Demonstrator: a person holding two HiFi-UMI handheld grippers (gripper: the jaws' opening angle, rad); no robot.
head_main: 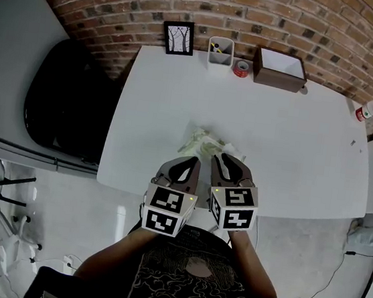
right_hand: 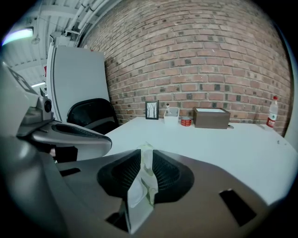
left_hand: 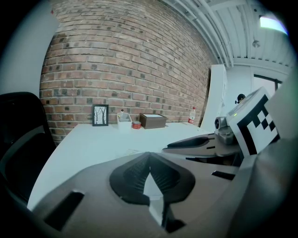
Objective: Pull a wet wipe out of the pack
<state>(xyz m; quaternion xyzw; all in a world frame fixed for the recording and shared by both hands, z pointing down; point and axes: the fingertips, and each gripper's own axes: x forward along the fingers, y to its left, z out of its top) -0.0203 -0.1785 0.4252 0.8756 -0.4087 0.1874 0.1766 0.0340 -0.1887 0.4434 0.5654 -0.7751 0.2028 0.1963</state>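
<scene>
The wet wipe pack (head_main: 207, 143), pale green and white and crumpled, lies on the white table (head_main: 306, 160) near its front edge. Both grippers meet at it, side by side. My left gripper (head_main: 194, 159) is at the pack's near left. In the left gripper view, the left gripper (left_hand: 149, 160) is shut on a thin white sheet (left_hand: 152, 188), seemingly a wipe. My right gripper (head_main: 223, 158) is at the near right. In the right gripper view, the right gripper (right_hand: 145, 155) is shut on a fold of the greenish pack (right_hand: 142, 186).
Along the table's far edge by the brick wall stand a framed picture (head_main: 178, 38), a white pen cup (head_main: 221, 51), a red tape roll (head_main: 241, 68) and a brown box (head_main: 280, 69). A bottle (head_main: 369, 109) stands at the far right corner. A black chair (head_main: 65, 96) sits left of the table.
</scene>
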